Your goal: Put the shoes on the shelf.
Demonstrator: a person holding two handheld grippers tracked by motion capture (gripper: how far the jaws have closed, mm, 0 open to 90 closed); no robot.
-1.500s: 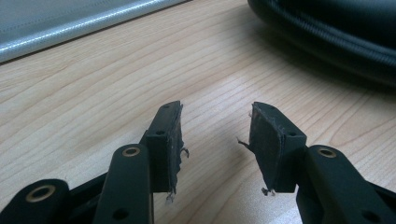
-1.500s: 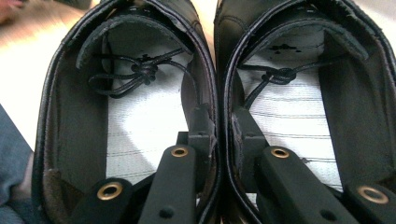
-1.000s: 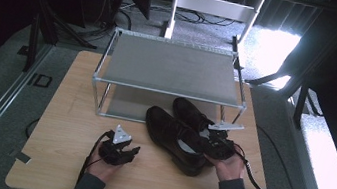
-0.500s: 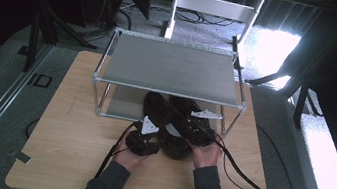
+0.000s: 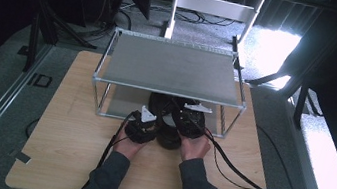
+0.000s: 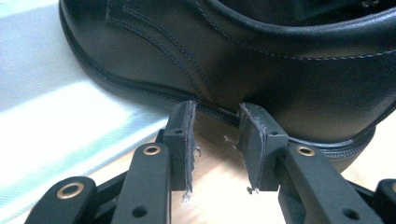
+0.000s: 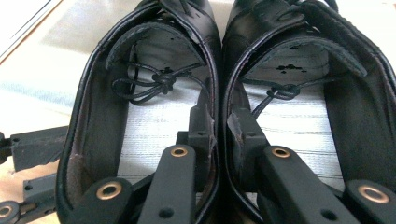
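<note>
Two black leather lace-up shoes point(image 5: 170, 121) stand side by side, toes under the metal rack point(image 5: 170, 67) and heels out over the wooden table point(image 5: 62, 149). My right gripper point(image 7: 219, 119) is shut on both shoes' touching inner walls, one jaw inside the left shoe point(image 7: 140, 121), one inside the right shoe point(image 7: 308, 116). In the high view the right gripper point(image 5: 192, 117) sits over the heels. My left gripper point(image 6: 217, 122) is open, its tips against the sole edge of the left shoe point(image 6: 233, 60), with nothing between them. It lies left of the pair point(image 5: 144, 122).
The rack has a grey top shelf and a pale lower shelf point(image 6: 42, 88) resting on the table. Its front posts point(image 5: 102, 100) flank the shoes. Cables point(image 5: 236, 170) trail from both grippers across the table. Dark stands and a white frame point(image 5: 215, 5) lie beyond.
Both hands have moved forward and leftward, carrying the shoes from the table's right front to the rack, toes now under the shelf. The left gripper came up beside the left shoe.
</note>
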